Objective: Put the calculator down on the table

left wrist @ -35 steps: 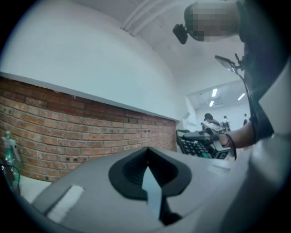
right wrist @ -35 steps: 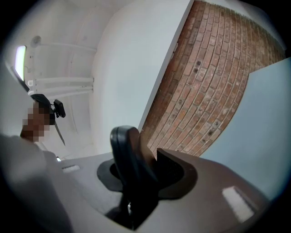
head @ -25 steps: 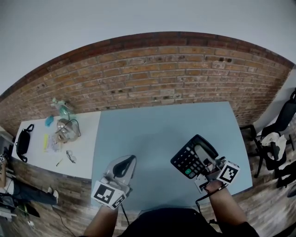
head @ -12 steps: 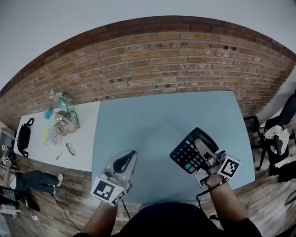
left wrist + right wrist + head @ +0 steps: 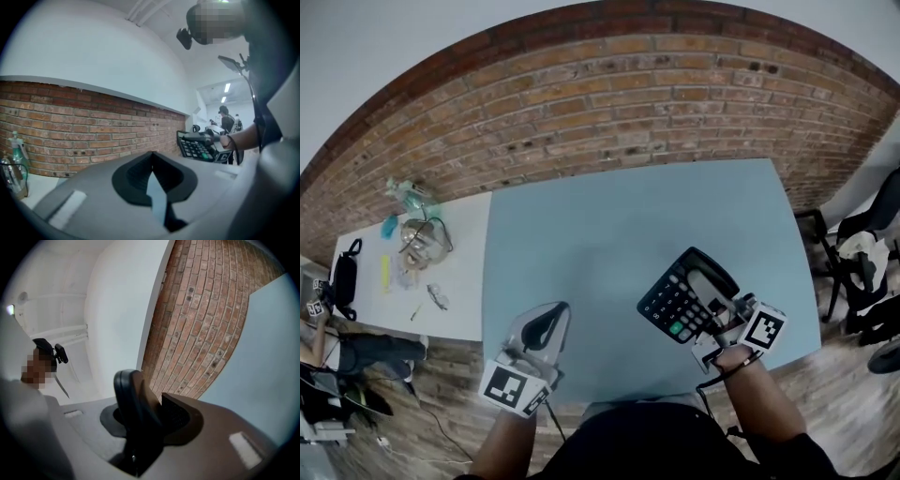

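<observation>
Brick wall (image 5: 609, 103) is running across the far side of the scene; below it the blue table (image 5: 609, 225) is filling the middle, and a white side table (image 5: 464, 281) is butting against its left edge, carrying a clutter of small things with a black bag (image 5: 343, 278) at its far left end. Dark chairs (image 5: 862, 272) are standing off to the right, well apart from the blue table. I am holding the calculator (image 5: 670, 309) over the near right part of the blue table, tilted, with its keys facing up and to the left; it is not lying flat on the surface. My right claw (image 5: 705, 287) is pinching it by its right edge, one jaw lying across the display end; the dark body is sitting tight between the pads. My left claw (image 5: 562, 309) is hanging over the near left part of the table, jaws pressed together with nothing between them.
</observation>
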A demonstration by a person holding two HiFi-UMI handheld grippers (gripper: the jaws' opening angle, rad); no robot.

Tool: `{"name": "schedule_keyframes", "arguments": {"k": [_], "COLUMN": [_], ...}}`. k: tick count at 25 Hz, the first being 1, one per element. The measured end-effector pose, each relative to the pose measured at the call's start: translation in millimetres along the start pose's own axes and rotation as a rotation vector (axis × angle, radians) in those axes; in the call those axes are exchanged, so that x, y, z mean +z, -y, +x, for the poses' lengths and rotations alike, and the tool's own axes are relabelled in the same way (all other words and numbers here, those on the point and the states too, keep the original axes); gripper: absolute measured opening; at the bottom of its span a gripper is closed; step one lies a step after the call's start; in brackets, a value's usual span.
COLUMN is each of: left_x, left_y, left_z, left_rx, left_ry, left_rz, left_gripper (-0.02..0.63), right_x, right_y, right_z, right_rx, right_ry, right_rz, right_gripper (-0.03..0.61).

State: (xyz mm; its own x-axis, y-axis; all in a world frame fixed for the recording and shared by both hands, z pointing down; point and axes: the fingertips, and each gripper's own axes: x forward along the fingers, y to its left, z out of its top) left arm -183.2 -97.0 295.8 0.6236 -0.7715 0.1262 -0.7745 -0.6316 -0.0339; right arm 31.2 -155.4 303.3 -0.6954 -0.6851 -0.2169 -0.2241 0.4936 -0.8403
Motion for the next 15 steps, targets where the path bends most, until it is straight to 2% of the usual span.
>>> {"name": "schedule_keyframes", "arguments": {"k": [7,15], "left_x": [-11.0,-24.0], "left_y": [0.8,2.2], "left_z": [1.1,1.0], "left_rx": [0.004,0.014], "left_ry": [-0.018,-0.042], "left_rz": [-0.022,-0.042], "left_gripper": [0.003,0.003], "right_x": [-9.8,-16.6], "right_y": [17.3,27.7], "right_z": [-4.4,-8.3], "right_rx": [-0.045,-0.058], "right_ry": [-0.019,-0.030], "right_rz": [0.007,0.027], "right_gripper": [0.130,0.130]}}
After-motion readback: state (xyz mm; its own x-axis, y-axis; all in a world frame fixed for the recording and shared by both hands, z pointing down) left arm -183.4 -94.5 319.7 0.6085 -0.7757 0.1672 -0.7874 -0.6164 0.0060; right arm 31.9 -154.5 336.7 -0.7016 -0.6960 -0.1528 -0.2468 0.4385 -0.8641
